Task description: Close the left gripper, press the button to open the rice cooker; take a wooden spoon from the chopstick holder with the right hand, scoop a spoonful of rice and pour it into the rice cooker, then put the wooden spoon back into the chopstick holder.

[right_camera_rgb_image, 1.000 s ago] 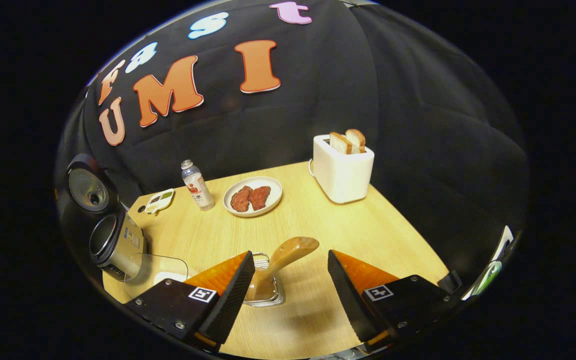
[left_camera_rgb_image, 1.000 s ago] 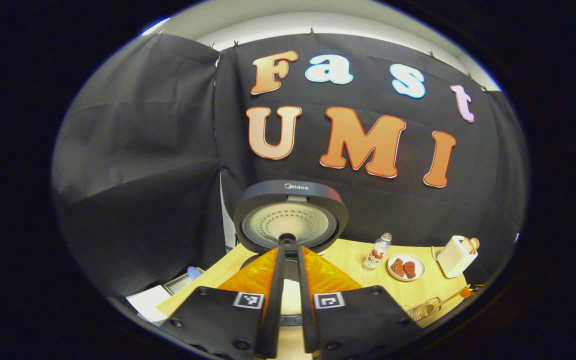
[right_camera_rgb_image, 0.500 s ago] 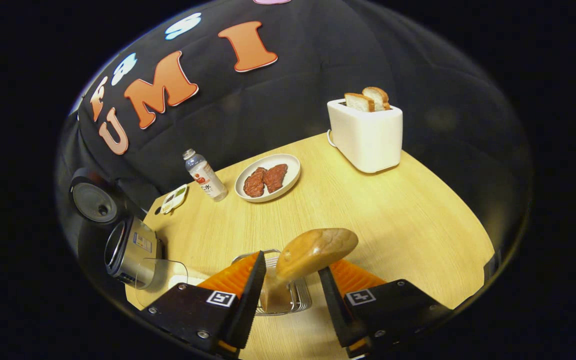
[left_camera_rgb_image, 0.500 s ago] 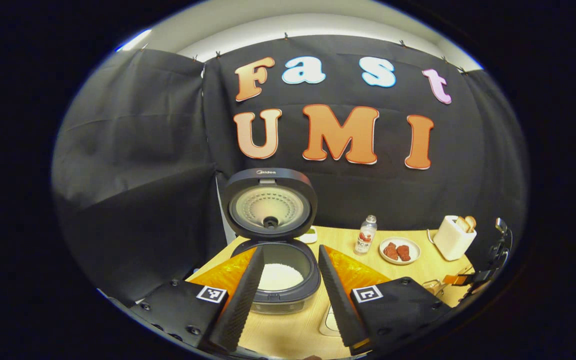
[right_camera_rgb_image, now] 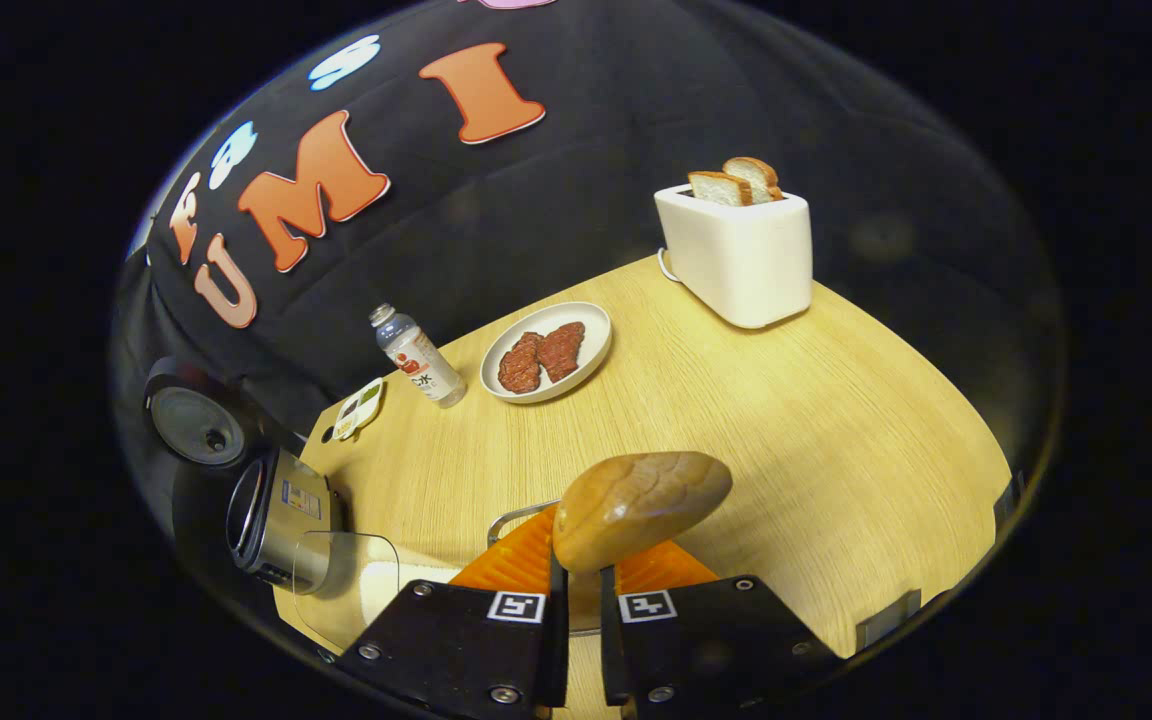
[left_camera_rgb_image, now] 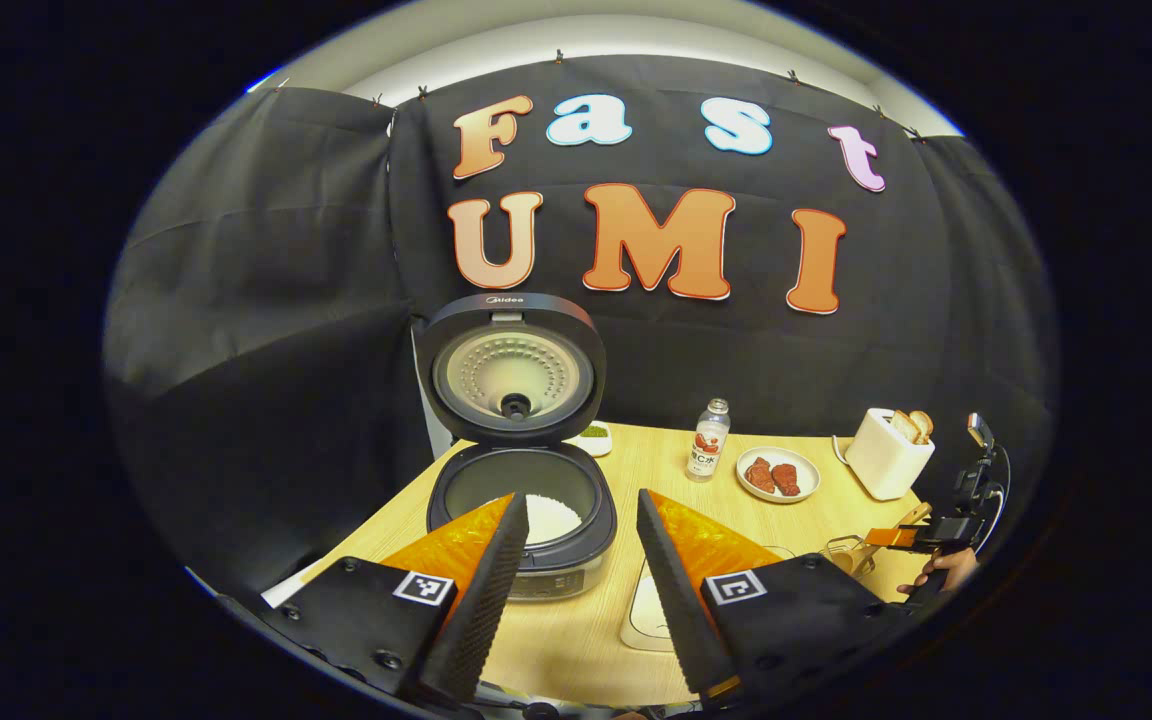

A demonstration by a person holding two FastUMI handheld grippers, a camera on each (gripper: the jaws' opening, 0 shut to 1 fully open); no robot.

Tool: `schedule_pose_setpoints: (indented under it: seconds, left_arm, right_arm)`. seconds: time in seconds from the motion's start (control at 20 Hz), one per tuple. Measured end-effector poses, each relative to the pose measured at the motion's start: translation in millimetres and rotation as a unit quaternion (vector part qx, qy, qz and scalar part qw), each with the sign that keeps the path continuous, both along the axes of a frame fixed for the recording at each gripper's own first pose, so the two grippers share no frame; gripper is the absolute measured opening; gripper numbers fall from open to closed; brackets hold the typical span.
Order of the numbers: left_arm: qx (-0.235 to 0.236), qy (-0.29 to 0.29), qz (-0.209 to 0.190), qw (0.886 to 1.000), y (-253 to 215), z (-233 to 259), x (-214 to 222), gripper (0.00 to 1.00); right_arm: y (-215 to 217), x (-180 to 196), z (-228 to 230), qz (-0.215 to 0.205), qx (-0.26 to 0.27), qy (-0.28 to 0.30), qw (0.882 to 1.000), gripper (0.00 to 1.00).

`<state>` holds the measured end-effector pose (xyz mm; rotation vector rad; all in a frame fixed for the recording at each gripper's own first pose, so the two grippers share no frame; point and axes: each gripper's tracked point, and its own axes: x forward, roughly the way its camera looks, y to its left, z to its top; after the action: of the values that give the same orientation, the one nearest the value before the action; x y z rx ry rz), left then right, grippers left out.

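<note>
**With lid up, spoon pinched**

While sitting at the table's (left_camera_rgb_image: pixel 626 470) left end, cooker (left_camera_rgb_image: pixel 523 520) gapes wide, lid (left_camera_rgb_image: pixel 513 367) standing upright, white rice (left_camera_rgb_image: pixel 548 514) visible in the pot. Left gripper (left_camera_rgb_image: pixel 570 560) hovering just in front of it, fingers spread apart, holding nothing. Over on the right, right gripper (right_camera_rgb_image: pixel 578 610) clamped nearly together on the spoon (right_camera_rgb_image: pixel 639 505) handle, bowl end poking up above the fingertips, wire holder (right_camera_rgb_image: pixel 516 520) right underneath. Farther back: bottle (right_camera_rgb_image: pixel 417 357), plate (right_camera_rgb_image: pixel 546 352) with two pieces of meat, toaster (right_camera_rgb_image: pixel 736 255) with two slices sticking out. Clear rice container (right_camera_rgb_image: pixel 346 580) just beside the cooker.
</note>
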<state>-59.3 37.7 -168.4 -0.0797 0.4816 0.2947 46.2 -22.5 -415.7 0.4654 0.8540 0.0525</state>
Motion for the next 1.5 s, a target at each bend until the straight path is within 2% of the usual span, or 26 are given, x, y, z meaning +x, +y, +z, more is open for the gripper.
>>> schedule_pose_setpoints:
  seconds: [0.15, 0.45, 0.5, 0.55, 0.6, 0.65, 0.7, 0.75, 0.9, 1.0, 1.05, 1.15, 1.3, 1.35, 1.4, 1.5]
  left_arm:
    - [-0.006, -0.001, -0.012, 1.0, 15.0, -4.5, 2.7, 0.75]
    - [-0.018, -0.005, -0.036, 0.999, 44.4, -12.7, 2.0, 0.77]
    - [-0.016, -0.007, -0.039, 0.999, 49.9, -13.0, 1.6, 0.77]
    - [-0.012, -0.011, -0.041, 0.999, 56.5, -12.6, 2.3, 0.77]
    - [-0.008, -0.013, -0.043, 0.999, 62.4, -12.0, 3.0, 0.75]
    - [-0.005, -0.017, -0.045, 0.999, 67.5, -11.5, 2.9, 0.86]
    - [0.0, -0.019, -0.044, 0.999, 74.3, -12.0, 3.8, 0.87]
    - [0.006, -0.022, -0.042, 0.999, 81.2, -11.5, 4.4, 0.94]
    - [0.038, -0.034, -0.041, 0.998, 98.1, -6.0, 3.2, 0.95]
    - [0.052, -0.036, -0.05, 0.997, 103.6, -6.3, 3.0, 0.92]
    - [0.053, -0.033, -0.053, 0.997, 105.7, -7.4, 0.9, 0.95]
    - [0.047, -0.025, -0.059, 0.997, 108.2, -12.8, -2.1, 0.95]
    - [0.046, -0.008, -0.067, 0.997, 110.4, -21.8, -10.1, 0.95]
    - [0.051, -0.006, -0.066, 0.996, 111.4, -22.4, -13.5, 0.98]
    - [0.055, -0.005, -0.066, 0.996, 113.0, -22.2, -15.7, 0.92]
    - [0.055, -0.001, -0.059, 0.997, 117.4, -24.6, -19.2, 0.95]
  right_arm:
    - [0.6, -2.5, 13.2, -0.024, -0.01, 0.001, 1.0, 0.1]
    - [-3.1, -4.7, 73.3, -0.06, -0.05, -0.044, 0.996, 0.09]
    - [-1.9, -6.7, 83.7, -0.062, -0.057, -0.053, 0.995, 0.05]
    - [0.9, -7.9, 97.1, -0.063, -0.061, -0.064, 0.994, 0.09]
    - [5.1, -11.1, 107.4, -0.062, -0.062, -0.07, 0.994, 0.09]
    - [11.1, -14.7, 117.4, -0.06, -0.06, -0.075, 0.994, 0.09]
    - [20.6, -16.5, 126.6, -0.056, -0.054, -0.082, 0.994, 0.09]
    - [32.0, -19.6, 135.3, -0.048, -0.049, -0.086, 0.994, 0.09]
    - [74.3, -31.0, 149.6, -0.011, -0.032, -0.095, 0.995, 0.09]
    - [103.9, -38.4, 149.4, 0.016, -0.027, -0.093, 0.995, 0.09]
    - [116.0, -41.6, 145.1, 0.03, -0.033, -0.092, 0.995, 0.09]
    - [139.4, -47.0, 133.8, 0.058, -0.051, -0.088, 0.993, 0.09]
    - [164.1, -50.3, 111.5, 0.103, -0.103, -0.089, 0.985, 0.09]
    - [168.1, -51.0, 104.8, 0.114, -0.124, -0.091, 0.981, 0.08]
    - [169.6, -50.9, 99.2, 0.12, -0.15, -0.096, 0.977, 0.09]
    - [164.8, -47.8, 86.3, 0.132, -0.216, -0.104, 0.962, 0.09]
